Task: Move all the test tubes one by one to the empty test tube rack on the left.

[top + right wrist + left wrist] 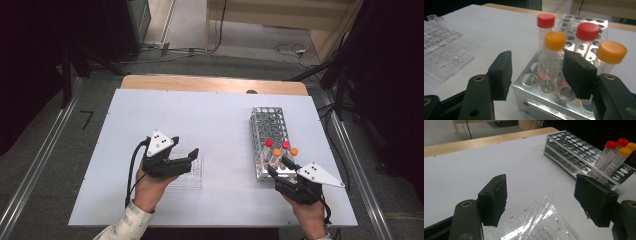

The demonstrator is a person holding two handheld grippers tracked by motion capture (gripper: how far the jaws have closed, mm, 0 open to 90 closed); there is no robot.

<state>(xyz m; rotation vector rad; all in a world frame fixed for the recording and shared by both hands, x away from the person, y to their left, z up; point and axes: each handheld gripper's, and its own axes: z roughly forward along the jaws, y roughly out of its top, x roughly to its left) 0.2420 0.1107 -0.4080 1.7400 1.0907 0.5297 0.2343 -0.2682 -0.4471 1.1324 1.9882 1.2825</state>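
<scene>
Black jaws of the left tongs (541, 202) stand apart and hold nothing, with two clear glass tubes (537, 208) in a clear plastic rack (559, 230) beneath the gap. Right tongs (536, 75) gape too, unladen, just short of an orange-capped tube (555, 53) at the near end of the metal rack (268, 142). White worktop (200, 120), wooden edge behind; grey floor, cables, dark stands around. Red well labels such as A4 and C8 read in the left gripper view; from above the plastic rack looks almost invisible.
</scene>
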